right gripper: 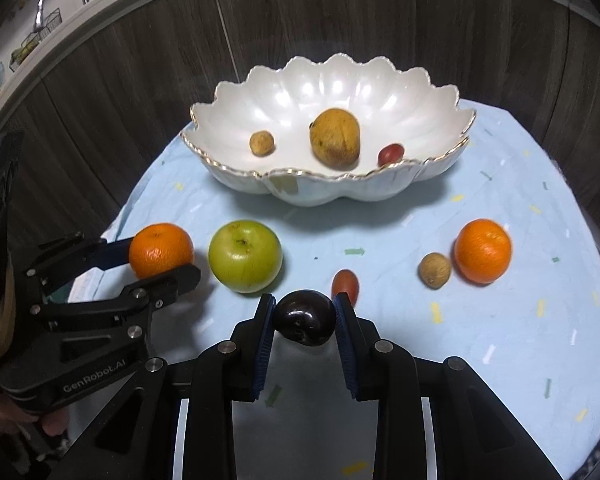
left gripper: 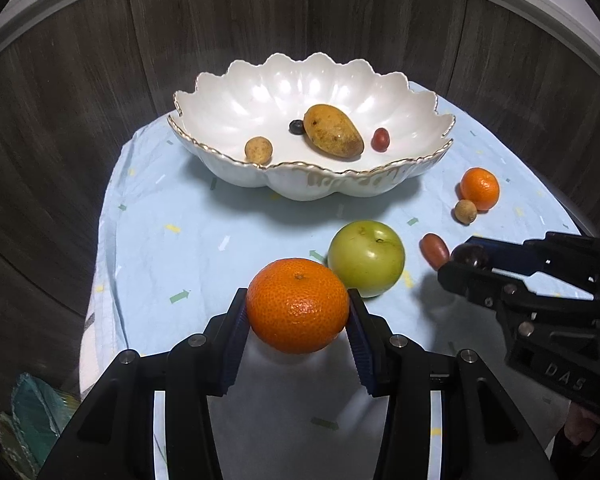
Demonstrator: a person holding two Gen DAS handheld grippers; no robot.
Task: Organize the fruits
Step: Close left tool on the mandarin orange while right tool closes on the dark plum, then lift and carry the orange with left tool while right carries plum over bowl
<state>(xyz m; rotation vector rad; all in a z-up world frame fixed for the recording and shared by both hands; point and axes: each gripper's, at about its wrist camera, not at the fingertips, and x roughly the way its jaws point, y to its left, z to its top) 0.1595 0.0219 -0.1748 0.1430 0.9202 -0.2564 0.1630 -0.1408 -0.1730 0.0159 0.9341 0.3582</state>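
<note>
Left gripper was clamped on a round orange mandarin, blue ribbed pads pressed against both its sides, jaws about a fruit-width apart; its black body read "GenRobot.AI" in the right wrist view, where it showed at. Right gripper was closed on a small dark purple plum-like fruit, jaws much narrower, pads touching it left and right; its body read "DAS" in the left wrist view, where it showed at. Both fruits were held over the near edge of the light blue patterned tablecloth. Just beyond the mandarin sat a green apple, upright, stem dimple up, close to the mandarin in view; whether they touched I could not tell. Beside the plum lay a small oblong red fruit on the cloth. Farther right, a second orange mandarin sat with a small tan round longan-like fruit just beside it. At the far side stood a white scalloped ceramic bowl with gold rim. Inside it: a yellow-brown mango in the middle, a small dark blueberry-like fruit touching its left end, a tan round fruit near the front rim, and a small red fruit to the right. Dark wood-grain panelling lay behind.
</note>
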